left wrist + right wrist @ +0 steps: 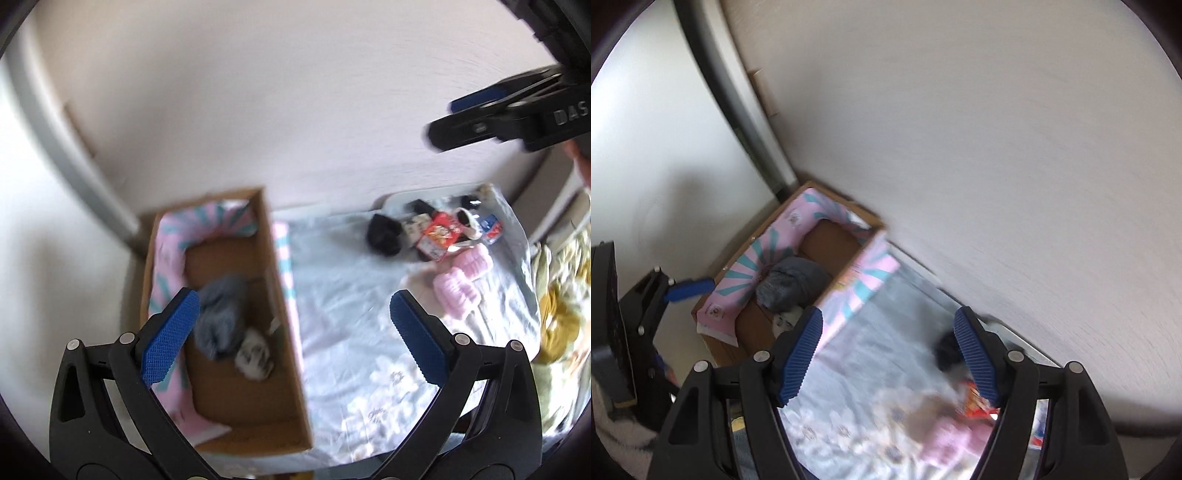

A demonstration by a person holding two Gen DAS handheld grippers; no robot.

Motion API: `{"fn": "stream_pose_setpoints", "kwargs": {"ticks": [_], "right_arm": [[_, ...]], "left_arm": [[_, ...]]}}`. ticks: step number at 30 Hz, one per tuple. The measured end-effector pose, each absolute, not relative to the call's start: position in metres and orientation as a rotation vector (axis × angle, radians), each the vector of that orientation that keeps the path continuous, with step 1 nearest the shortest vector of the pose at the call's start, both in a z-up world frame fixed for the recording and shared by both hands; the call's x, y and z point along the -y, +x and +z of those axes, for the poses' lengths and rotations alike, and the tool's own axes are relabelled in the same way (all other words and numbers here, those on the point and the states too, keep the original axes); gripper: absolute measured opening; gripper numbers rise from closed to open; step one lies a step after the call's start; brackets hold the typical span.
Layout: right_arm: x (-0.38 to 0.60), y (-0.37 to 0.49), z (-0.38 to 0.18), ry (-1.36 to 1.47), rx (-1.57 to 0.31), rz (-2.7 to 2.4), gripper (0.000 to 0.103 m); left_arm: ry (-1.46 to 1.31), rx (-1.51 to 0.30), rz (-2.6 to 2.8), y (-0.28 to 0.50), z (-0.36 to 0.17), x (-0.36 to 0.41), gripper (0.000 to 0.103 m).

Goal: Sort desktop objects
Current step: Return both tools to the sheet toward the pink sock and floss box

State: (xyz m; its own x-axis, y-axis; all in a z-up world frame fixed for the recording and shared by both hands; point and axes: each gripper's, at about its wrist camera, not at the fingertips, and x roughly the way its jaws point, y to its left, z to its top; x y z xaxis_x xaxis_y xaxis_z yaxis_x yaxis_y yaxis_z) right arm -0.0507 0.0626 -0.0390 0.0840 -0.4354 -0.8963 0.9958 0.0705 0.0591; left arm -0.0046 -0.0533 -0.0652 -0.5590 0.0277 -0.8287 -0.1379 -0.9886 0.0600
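Left gripper (291, 332) wide and empty at lower frame, right gripper (888, 354) wide and empty, cardboard box (284, 295) left of centre holding grey cloth (221, 314), small items on pale sheet (351, 332) upper right.

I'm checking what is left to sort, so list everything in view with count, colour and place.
cardboard box: one, brown, pink-and-teal flaps, table's left end
grey bundle: one, in box
black-and-white item: one, in box, beside bundle
pale cloth: one, light blue, covering table
black bundle: one, far right of cloth
red packet: one, beside it
pink fluffy items: two, near packet
left gripper: open, empty
right gripper: open, empty
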Motion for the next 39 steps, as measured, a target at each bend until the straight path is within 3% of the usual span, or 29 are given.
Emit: {"fn": "stream_pose_setpoints", "kwargs": {"ticks": [6, 11, 19, 29, 35, 39], "right_arm": [[-0.13, -0.124, -0.013, 0.86, -0.877, -1.468, 0.07], [-0.179, -0.179, -0.026, 0.91, -0.941, -1.552, 0.07], [-0.214, -0.221, -0.104, 0.859, -1.233, -1.385, 0.07], [-0.203, -0.256, -0.214, 0.771, -1.45, -1.045, 0.07], [-0.194, -0.264, -0.251, 0.726, -1.523, -0.935, 0.07], [-0.19, -0.268, -0.263, 0.728, -1.527, -0.898, 0.07]], "left_arm": [[-1.409, -0.227, 2.525, -0.02, -0.076, -0.009, 0.103], [-1.422, -0.242, 2.38, -0.023, -0.104, -0.064, 0.103], [-1.518, -0.238, 2.302, -0.028, -0.162, -0.133, 0.102], [-1.607, -0.226, 2.281, -0.039, -0.228, -0.165, 0.1], [-1.66, -0.187, 2.274, -0.043, -0.245, -0.169, 0.093], [-1.694, -0.147, 2.255, -0.044, -0.252, -0.167, 0.078]]}}
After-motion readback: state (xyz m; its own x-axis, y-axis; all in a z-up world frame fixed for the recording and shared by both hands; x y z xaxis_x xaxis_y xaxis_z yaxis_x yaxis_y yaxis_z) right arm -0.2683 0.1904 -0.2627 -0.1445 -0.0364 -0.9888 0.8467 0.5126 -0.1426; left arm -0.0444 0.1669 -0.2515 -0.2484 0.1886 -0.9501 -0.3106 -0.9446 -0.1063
